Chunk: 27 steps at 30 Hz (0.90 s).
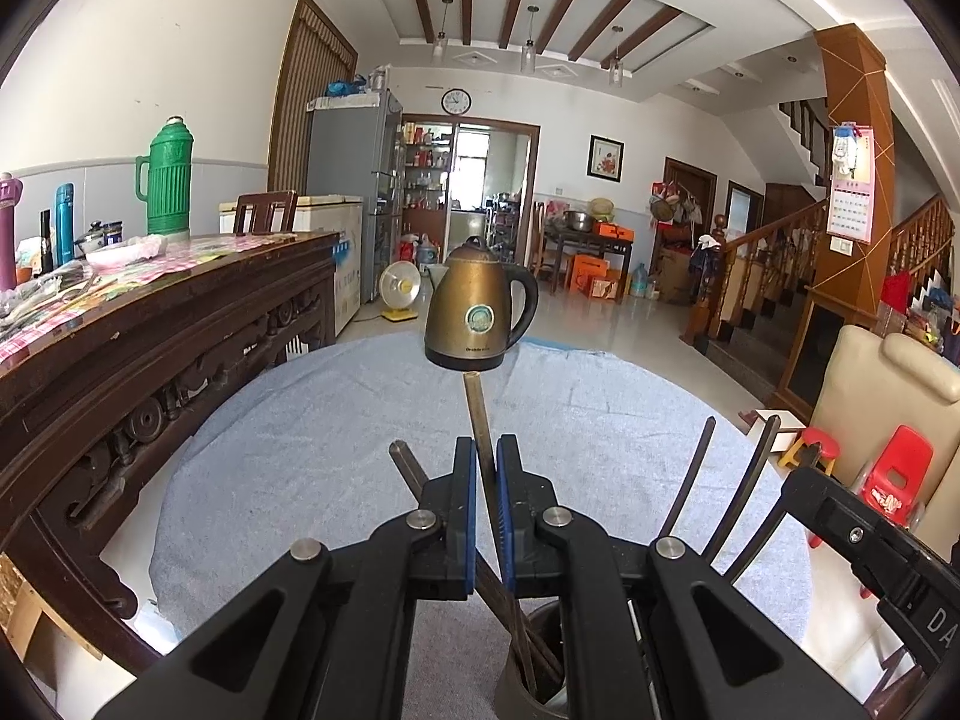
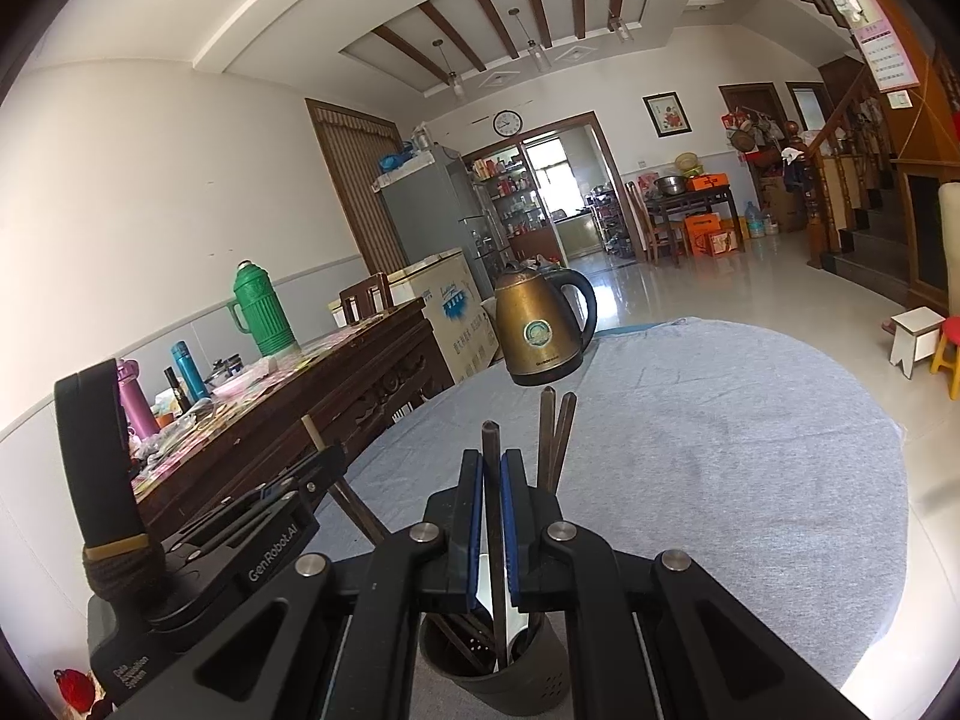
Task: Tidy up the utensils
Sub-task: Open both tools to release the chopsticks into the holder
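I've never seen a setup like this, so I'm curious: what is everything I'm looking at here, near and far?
Utensil holder: one, dark grey, on the cloth below both grippers.
Chopsticks: several, dark brown, standing in the holder; exact count unclear.
Kettle: one, brass-coloured with black handle, far side of the table.
Tablecloth: one, light blue, covering the round table.
Thermos: one, green, on the wooden sideboard.
Wall clock: one, white face, above the kitchen doorway.
Left gripper: black with blue pads, shut on a chopstick.
Right gripper: black with blue pads, shut on a chopstick.
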{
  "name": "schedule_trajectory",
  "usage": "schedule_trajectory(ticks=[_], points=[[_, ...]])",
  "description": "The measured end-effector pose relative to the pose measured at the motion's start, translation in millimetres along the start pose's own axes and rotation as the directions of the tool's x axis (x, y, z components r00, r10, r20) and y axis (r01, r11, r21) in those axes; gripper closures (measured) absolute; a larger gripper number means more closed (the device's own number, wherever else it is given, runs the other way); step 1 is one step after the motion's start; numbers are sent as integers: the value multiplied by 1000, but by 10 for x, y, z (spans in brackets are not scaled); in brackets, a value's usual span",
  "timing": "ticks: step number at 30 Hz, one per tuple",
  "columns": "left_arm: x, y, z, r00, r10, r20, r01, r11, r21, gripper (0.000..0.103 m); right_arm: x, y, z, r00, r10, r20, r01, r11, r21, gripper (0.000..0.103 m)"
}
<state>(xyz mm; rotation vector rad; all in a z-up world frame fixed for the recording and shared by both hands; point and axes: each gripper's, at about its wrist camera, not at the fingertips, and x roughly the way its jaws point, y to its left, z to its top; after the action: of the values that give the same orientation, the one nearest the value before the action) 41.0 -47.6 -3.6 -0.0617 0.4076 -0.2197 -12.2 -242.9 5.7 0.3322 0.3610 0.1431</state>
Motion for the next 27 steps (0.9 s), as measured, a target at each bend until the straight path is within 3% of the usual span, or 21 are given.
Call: schedule_trajectory(ticks=[27], points=[[-8, 36, 11, 996, -20, -82, 18, 1000, -16, 96, 16, 49, -18, 1000, 16, -2, -16, 1000, 3, 95]])
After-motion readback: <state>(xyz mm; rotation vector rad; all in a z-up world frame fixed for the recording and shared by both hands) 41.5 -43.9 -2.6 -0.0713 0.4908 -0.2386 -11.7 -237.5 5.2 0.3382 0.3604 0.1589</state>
